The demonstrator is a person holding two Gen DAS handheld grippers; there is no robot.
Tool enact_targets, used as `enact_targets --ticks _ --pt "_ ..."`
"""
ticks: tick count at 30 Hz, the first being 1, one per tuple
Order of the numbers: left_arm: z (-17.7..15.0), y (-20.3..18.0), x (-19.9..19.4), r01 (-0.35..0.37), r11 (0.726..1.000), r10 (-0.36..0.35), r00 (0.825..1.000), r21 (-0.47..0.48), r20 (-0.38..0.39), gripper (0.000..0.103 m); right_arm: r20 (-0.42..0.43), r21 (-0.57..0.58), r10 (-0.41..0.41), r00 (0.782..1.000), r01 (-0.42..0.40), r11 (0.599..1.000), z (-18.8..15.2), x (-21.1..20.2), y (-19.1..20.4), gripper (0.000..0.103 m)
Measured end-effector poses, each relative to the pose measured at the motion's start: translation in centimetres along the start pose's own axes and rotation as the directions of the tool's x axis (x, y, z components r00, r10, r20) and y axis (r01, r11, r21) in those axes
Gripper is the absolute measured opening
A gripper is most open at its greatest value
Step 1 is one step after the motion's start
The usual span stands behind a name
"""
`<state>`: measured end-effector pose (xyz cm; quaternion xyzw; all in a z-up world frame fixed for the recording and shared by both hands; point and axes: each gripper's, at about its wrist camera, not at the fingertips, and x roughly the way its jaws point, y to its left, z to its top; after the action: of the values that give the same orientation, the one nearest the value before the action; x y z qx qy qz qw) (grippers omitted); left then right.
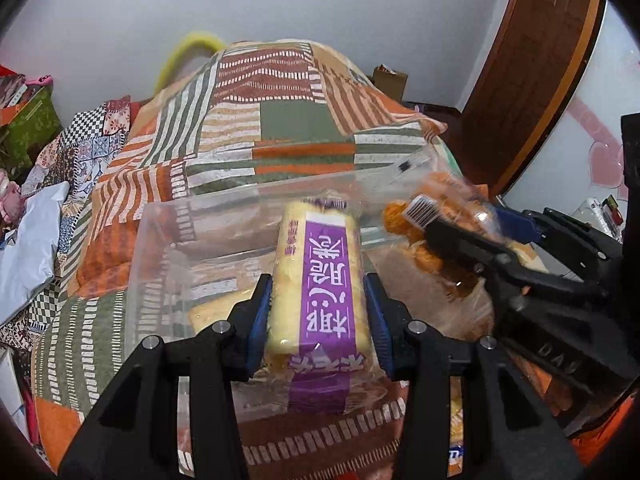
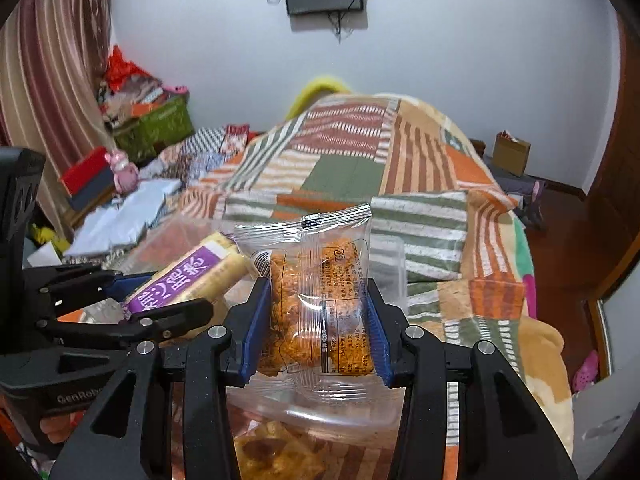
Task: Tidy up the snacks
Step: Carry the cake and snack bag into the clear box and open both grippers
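The left gripper (image 1: 318, 316) is pinching a pale roll pack (image 1: 316, 280) with a purple label between its blue pads. Just right of it, the right gripper (image 2: 318, 324) is clamping a clear packet (image 2: 316, 292) of orange snacks. Both are hanging over a clear plastic bin (image 1: 160, 248) that is sitting on the patchwork blanket (image 1: 280, 120). More snacks are lying in the bin's near end.

The left claw (image 1: 319, 320) is matt black plastic with ribbed blue pads and small bright metal pins; the right claw (image 2: 317, 328) looks the same. The purple-labelled snack pack (image 1: 320, 280) and orange snack pack (image 2: 316, 300) wear glossy clear film. The clear container (image 1: 168, 248) is smooth plastic. The patchwork blanket (image 1: 280, 120) is soft matt cloth. At upper right, the door (image 1: 536, 80) is polished wood.
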<state>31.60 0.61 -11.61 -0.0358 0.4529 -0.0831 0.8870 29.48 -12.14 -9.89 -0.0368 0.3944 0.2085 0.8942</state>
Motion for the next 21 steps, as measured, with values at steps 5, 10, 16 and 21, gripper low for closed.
enact_targets --ticks 5,10,16,21 --pt "0.0 0.0 0.6 -0.015 1.000 0.015 1.000 0.007 -0.010 0.044 -0.038 -0.001 0.001 0.999 -0.001 1.000 -0.2 0.9 0.0 0.042" --pt "0.2 0.4 0.8 -0.029 1.000 0.029 1.000 -0.009 -0.012 0.044 -0.065 0.015 -0.001 0.998 0.002 1.000 0.1 1.4 -0.1 0.043" --pt "-0.1 0.4 -1.7 -0.038 0.999 0.038 0.998 -0.007 0.040 0.054 -0.048 0.013 -0.002 0.999 0.002 1.000 0.2 0.2 -0.2 0.048" --pt "-0.6 0.2 -4.6 -0.034 0.999 0.034 0.996 -0.004 0.077 0.056 -0.012 -0.001 -0.007 1.000 0.007 1.000 0.2 -2.0 0.1 0.049"
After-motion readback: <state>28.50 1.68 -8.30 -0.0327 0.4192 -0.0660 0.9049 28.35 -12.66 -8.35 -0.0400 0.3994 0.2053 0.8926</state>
